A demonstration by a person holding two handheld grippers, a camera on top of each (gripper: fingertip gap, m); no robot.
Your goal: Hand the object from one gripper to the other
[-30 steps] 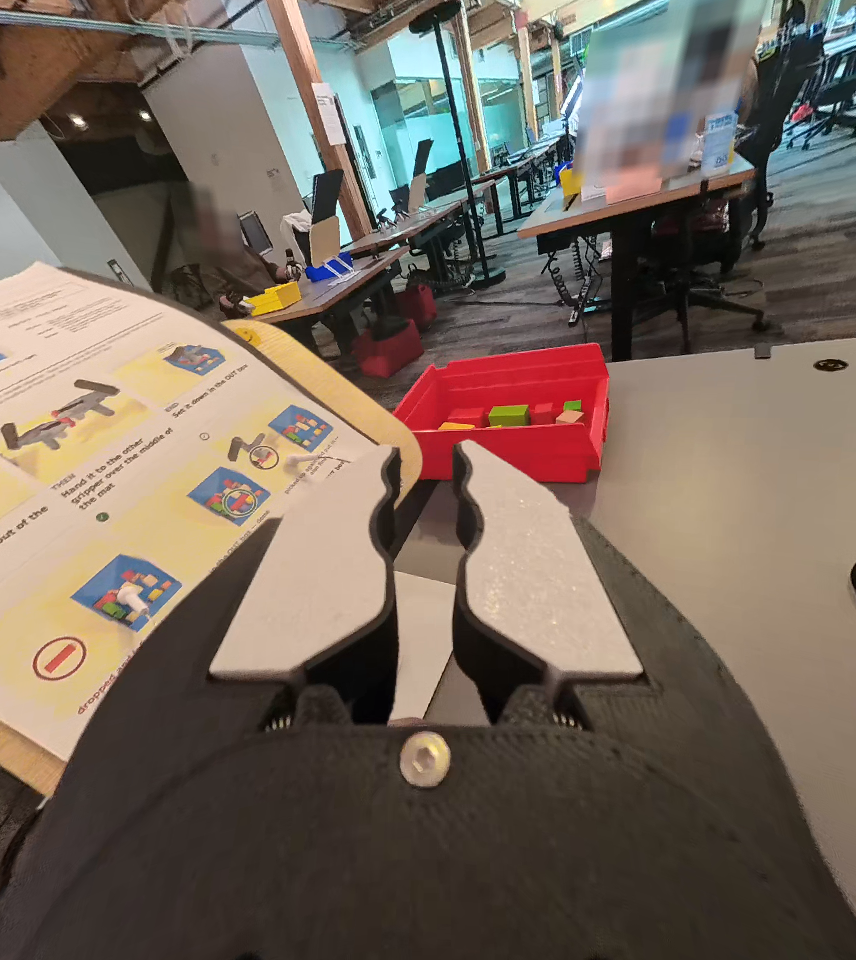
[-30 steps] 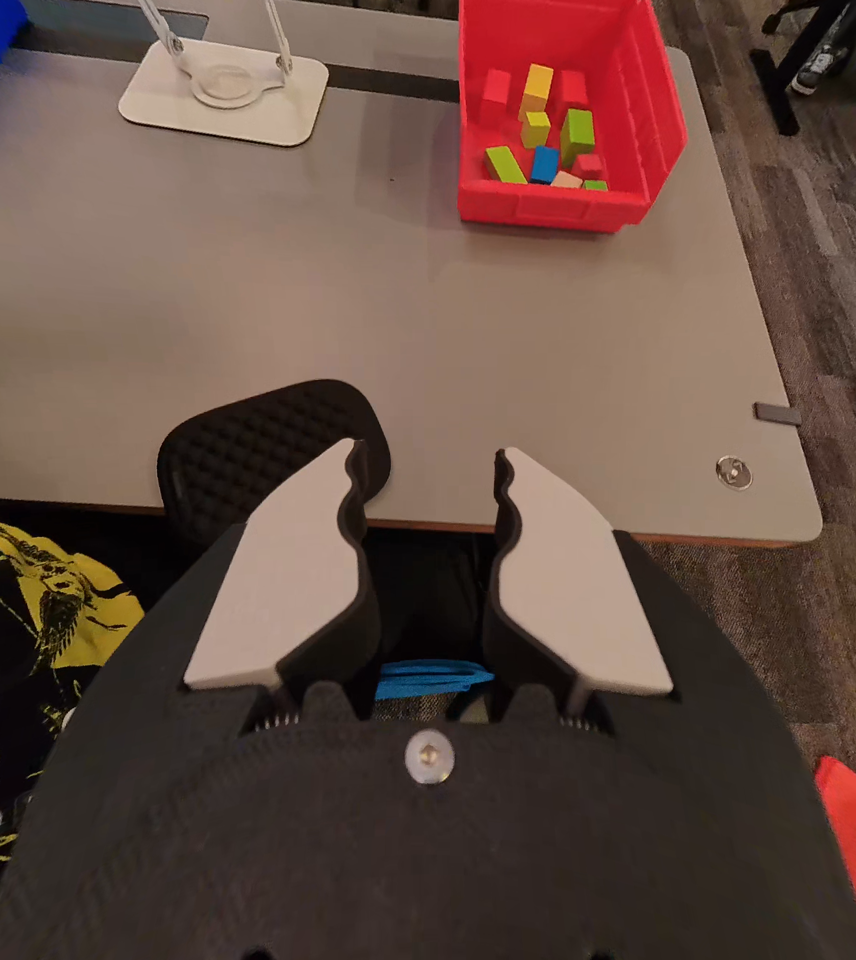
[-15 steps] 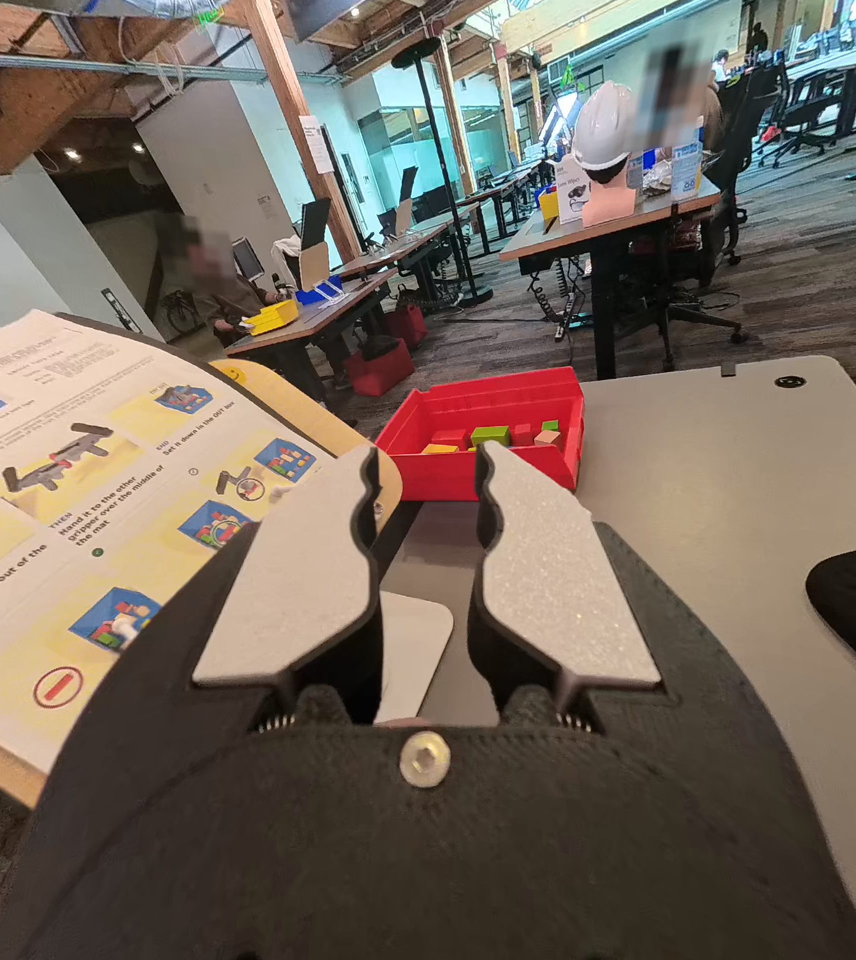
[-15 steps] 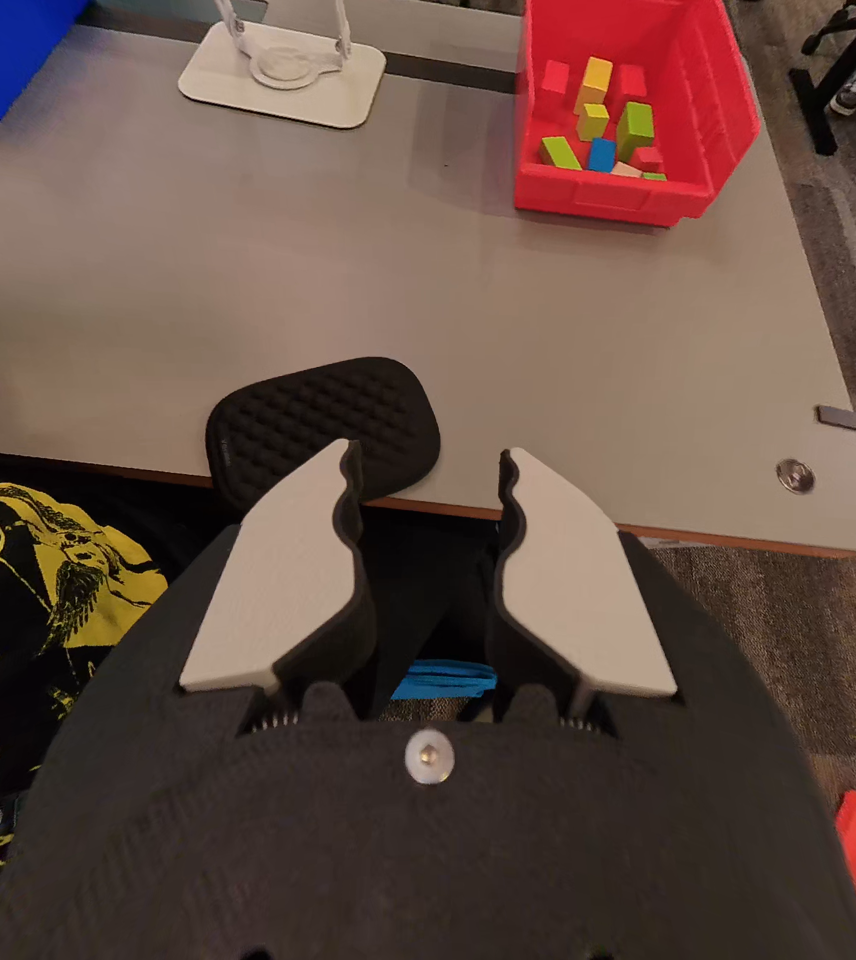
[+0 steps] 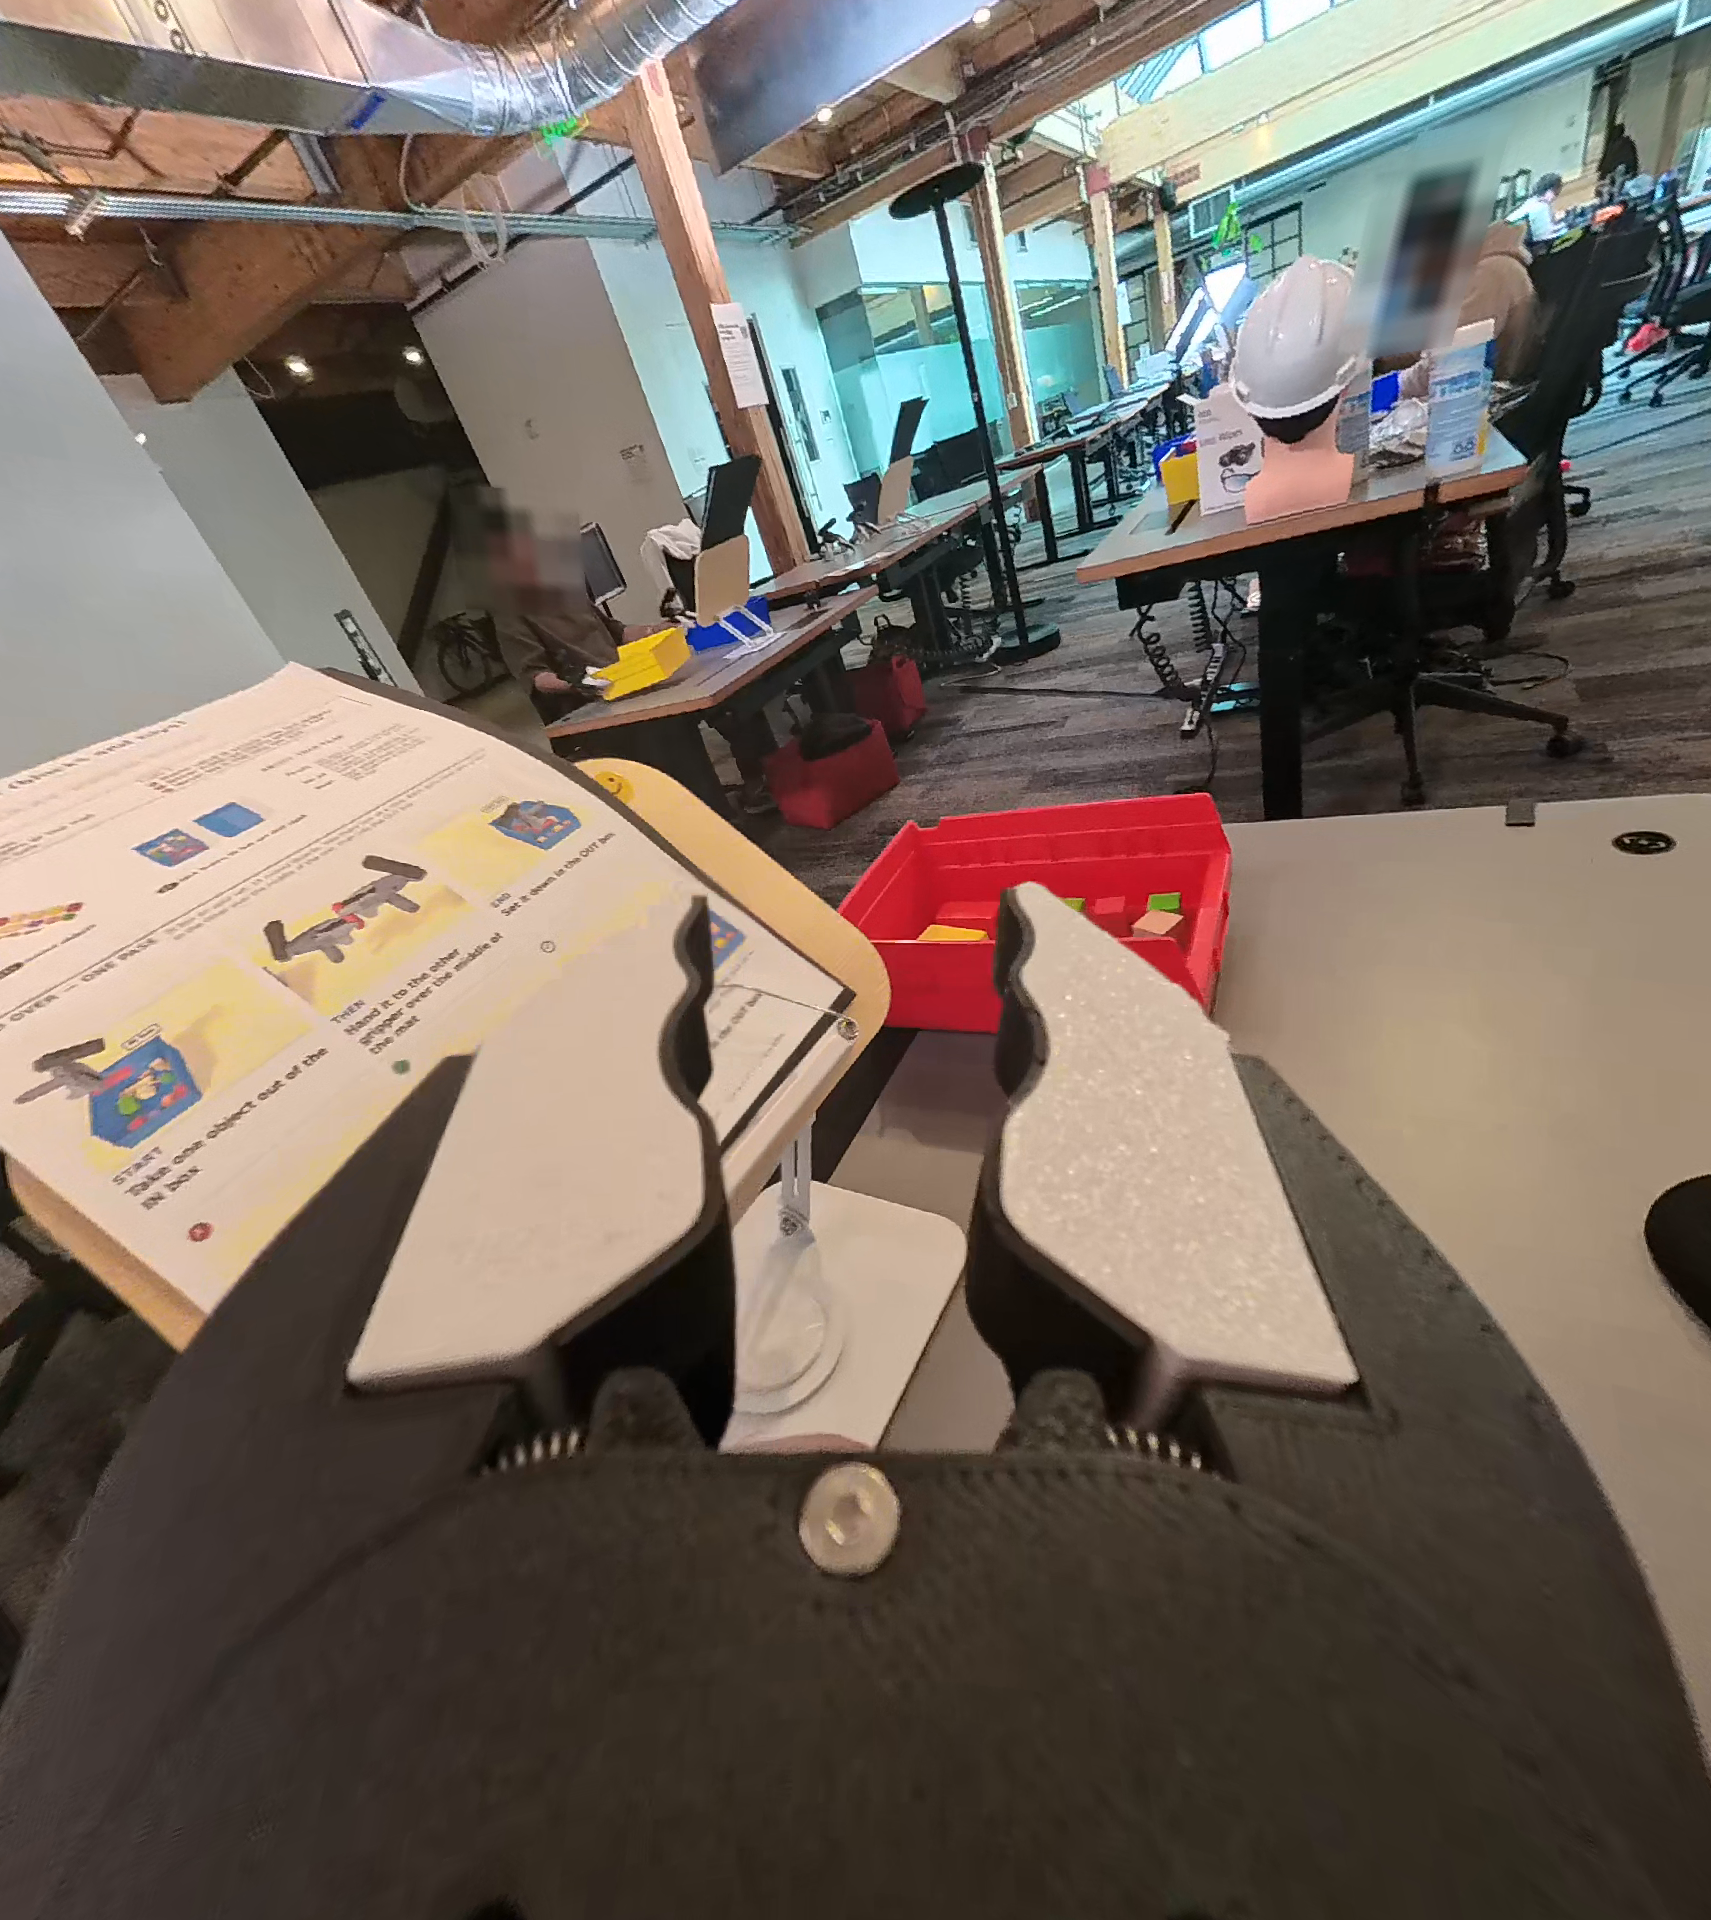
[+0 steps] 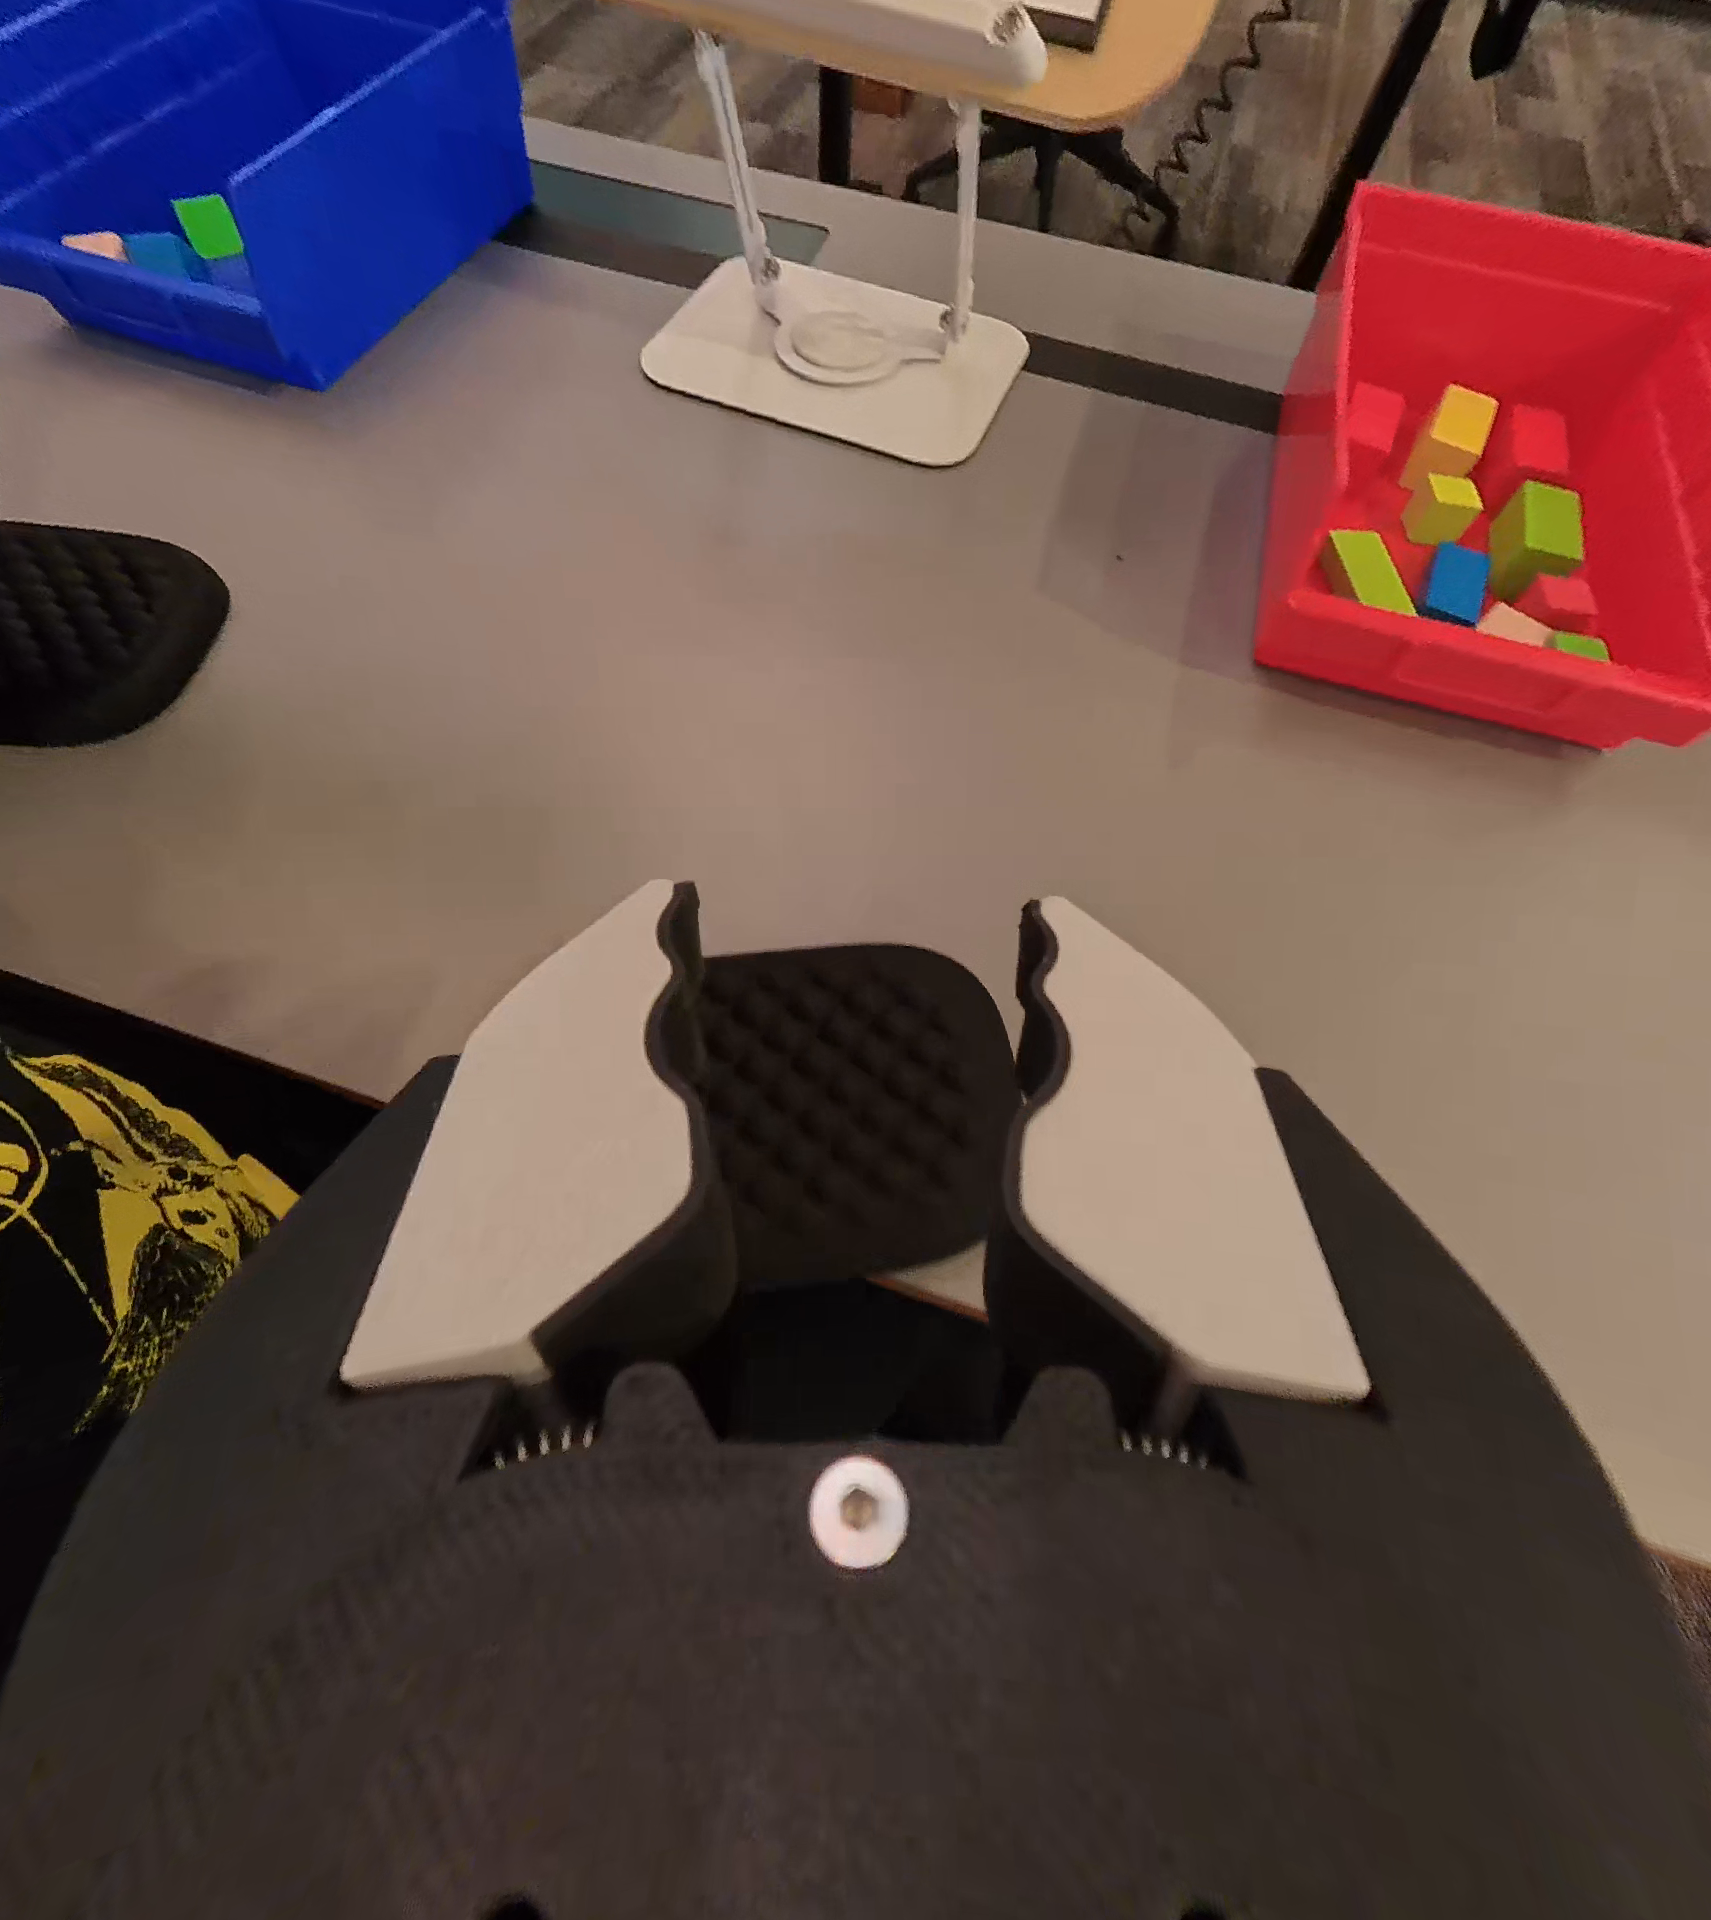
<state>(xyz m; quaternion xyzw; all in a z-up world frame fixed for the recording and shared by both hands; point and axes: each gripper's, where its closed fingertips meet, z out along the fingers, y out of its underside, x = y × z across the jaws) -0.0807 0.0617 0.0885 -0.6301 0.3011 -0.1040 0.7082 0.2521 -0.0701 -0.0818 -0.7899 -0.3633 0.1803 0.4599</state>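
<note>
My left gripper [image 5: 846, 940] stood with its jaws apart and nothing between them, pointing past the instruction sheet [image 5: 238, 935] on its stand toward the red bin [image 5: 934, 997] at the far edge of the grey table [image 5: 1516, 1039]. My right gripper [image 6: 861, 914] was likewise spread and bare above a black mat [image 6: 830, 1081] near the table's front edge. The coloured blocks [image 6: 1453, 520] lay in the red bin, and a few more [image 6: 176, 244] sat in the blue bin [image 6: 363, 208] at the far left.

The grey counter [image 6: 622, 644] carries a blue bin [image 6: 331, 208], a white stand base [image 6: 934, 416], a red bin [image 6: 1661, 343] of blocks, and two black mats [image 6: 82, 634].
</note>
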